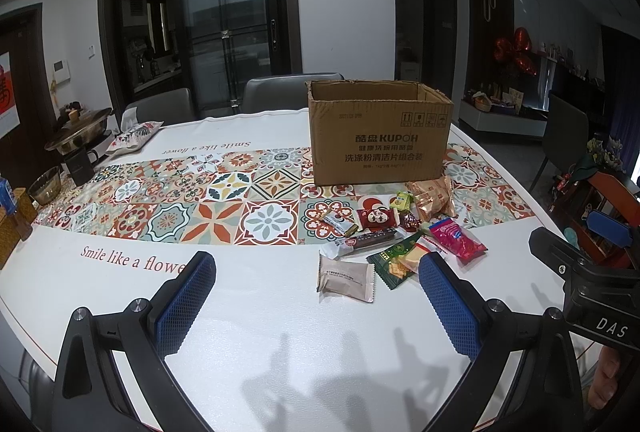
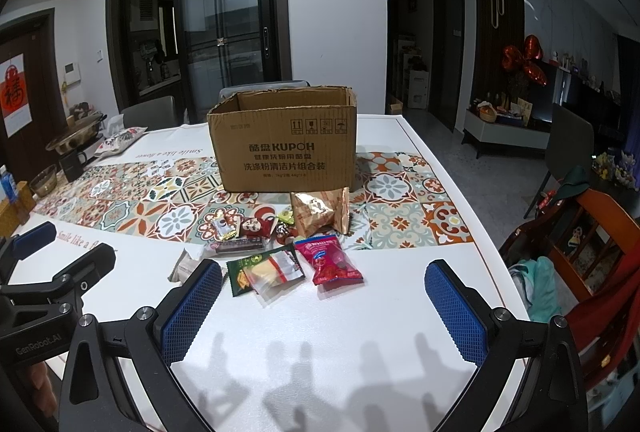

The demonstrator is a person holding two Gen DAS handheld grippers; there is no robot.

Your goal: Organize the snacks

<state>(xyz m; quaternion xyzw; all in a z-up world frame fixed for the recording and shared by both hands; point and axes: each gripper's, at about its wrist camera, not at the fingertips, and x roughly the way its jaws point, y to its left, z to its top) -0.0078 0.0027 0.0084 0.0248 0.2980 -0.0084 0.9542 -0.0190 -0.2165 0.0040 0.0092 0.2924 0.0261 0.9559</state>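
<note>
An open cardboard box (image 1: pixel 380 135) (image 2: pixel 286 147) stands on the table's patterned runner. In front of it lie several snack packs: a gold bag (image 1: pixel 432 199) (image 2: pixel 318 213), a pink-red pack (image 1: pixel 458 240) (image 2: pixel 332 260), a green pack (image 1: pixel 394 260) (image 2: pixel 250 270), a beige pack (image 1: pixel 346 278) (image 2: pixel 186 266), a dark bar (image 1: pixel 368 240) (image 2: pixel 238 244) and small candies (image 1: pixel 374 218). My left gripper (image 1: pixel 316 274) is open and empty, hovering near the beige pack. My right gripper (image 2: pixel 324 282) is open and empty, just in front of the pink-red pack.
The white table (image 2: pixel 320 332) has its edge to the right, with chairs (image 2: pixel 580 232) beside it. A pot (image 1: pixel 78 133), a cushion (image 1: pixel 134 135), a glass bowl (image 1: pixel 45 185) and a dark box (image 1: pixel 80 167) sit at the far left.
</note>
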